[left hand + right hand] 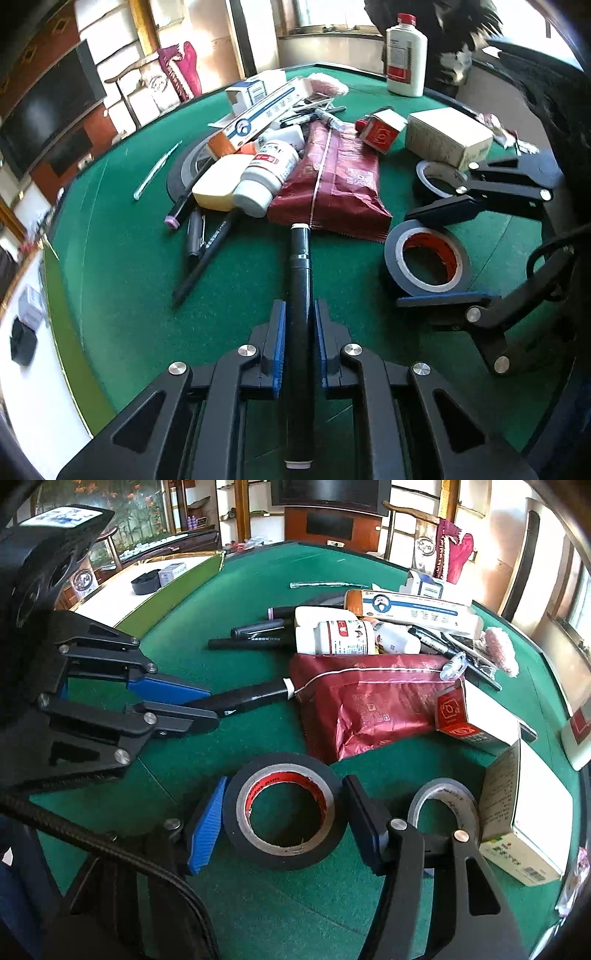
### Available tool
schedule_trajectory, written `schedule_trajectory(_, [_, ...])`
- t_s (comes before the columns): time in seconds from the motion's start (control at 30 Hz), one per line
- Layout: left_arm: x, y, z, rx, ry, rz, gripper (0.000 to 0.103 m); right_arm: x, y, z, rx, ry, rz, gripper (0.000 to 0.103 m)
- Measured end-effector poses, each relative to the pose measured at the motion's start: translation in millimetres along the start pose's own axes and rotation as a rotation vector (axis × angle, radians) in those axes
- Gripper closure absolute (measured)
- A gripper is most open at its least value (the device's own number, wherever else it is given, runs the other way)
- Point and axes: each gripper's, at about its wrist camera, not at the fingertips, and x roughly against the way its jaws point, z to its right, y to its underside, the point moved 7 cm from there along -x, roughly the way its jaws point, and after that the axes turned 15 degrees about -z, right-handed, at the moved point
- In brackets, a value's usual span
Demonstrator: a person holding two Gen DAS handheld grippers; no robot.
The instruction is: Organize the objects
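Note:
A long black pen (299, 280) with white end caps lies along my left gripper (299, 306), whose blue pads are shut on its barrel. The right wrist view shows the same pen (251, 698) sticking out of the left gripper (212, 709) toward a dark red packet (369, 709). A black tape roll (284, 860) with a red core lies flat on the green felt table (240, 590). My right gripper (285, 786) straddles the roll with a pad against each side. From the left wrist view the right gripper (406, 258) clasps the roll (393, 254).
A heap of pens, a white pill bottle (332, 638), a long toothpaste box (413, 609) and small cartons lies behind the packet. A grey tape roll (443, 786) and a white box (517, 812) sit just right of the right gripper. A tall white bottle (406, 55) stands at the far edge.

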Motion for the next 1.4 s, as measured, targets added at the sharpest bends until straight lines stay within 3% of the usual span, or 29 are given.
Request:
schedule_trajectory(0.13, [-3, -3, -14, 0.056, 0.007, -0.005, 0.091, 11, -4, 7, -0.024, 0.007, 0.054, 0.042])
schedule_trajectory(0.23, [-2, -2, -13, 0.049, 0.000, -0.001, 0.091, -2, -3, 12, -0.051, -0.016, 0.002, 0.041])
schedule_trajectory(1.13, [-3, -4, -14, 0.066, 0.011, 0.001, 0.091, 0, -4, 13, -0.046, 0.001, 0.006, 0.041])
schedule_trajectory(1.4, [3, -5, -17, 0.080, 0.030, 0.017, 0.091, 15, -7, 21, -0.121, -0.093, 0.047, 0.042])
